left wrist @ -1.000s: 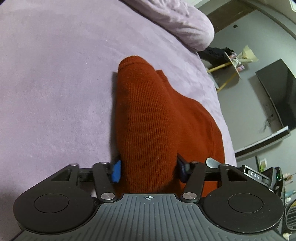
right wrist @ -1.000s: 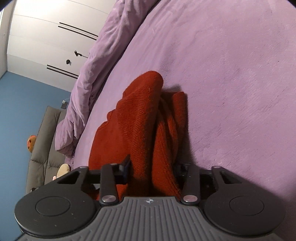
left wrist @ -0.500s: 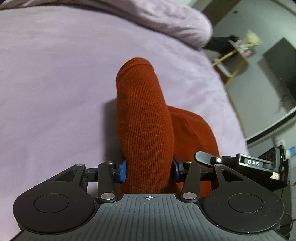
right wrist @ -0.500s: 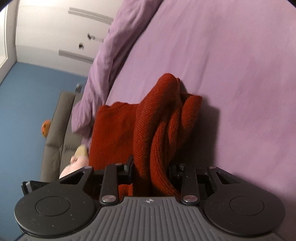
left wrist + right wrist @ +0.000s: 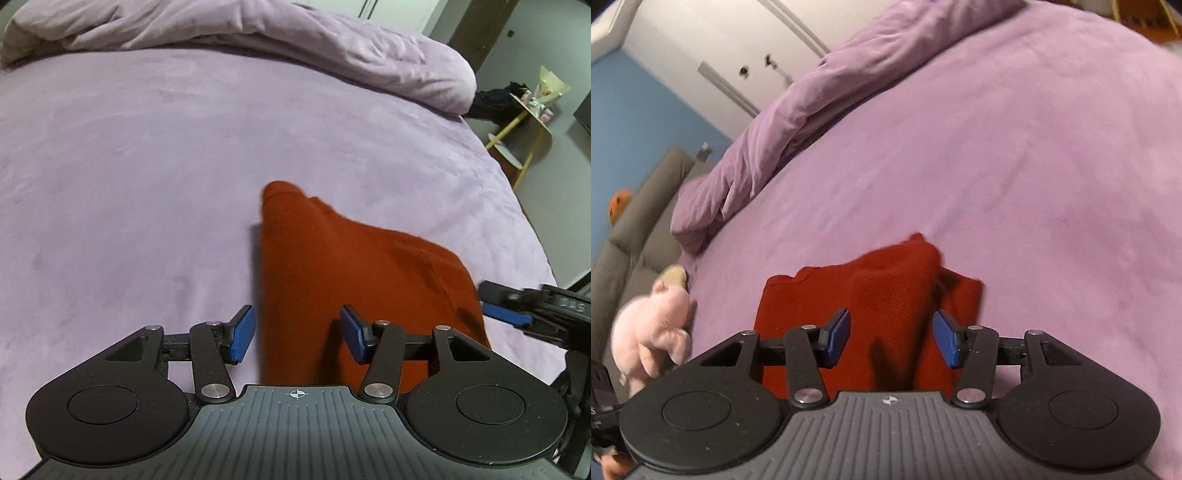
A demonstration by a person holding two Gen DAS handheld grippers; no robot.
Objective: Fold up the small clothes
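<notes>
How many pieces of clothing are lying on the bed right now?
1. A rust-red knitted garment lies on the purple bedspread, just ahead of both grippers. It is bunched, so something smaller could be hidden in its folds.

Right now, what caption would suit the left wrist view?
Open left gripper above a rust-red knit garment lying on a lilac bed.

A bed [image 5: 147, 155] covered with a lilac velvety sheet is seen in both wrist views. A rust-red knitted garment [image 5: 332, 266], loosely folded with one edge bunched up, is laid directly on the sheet. A rumpled lilac duvet [image 5: 295, 40] is heaped along the far edge. A pink plush toy [image 5: 653, 325] is rested at the bed's side edge.
</notes>
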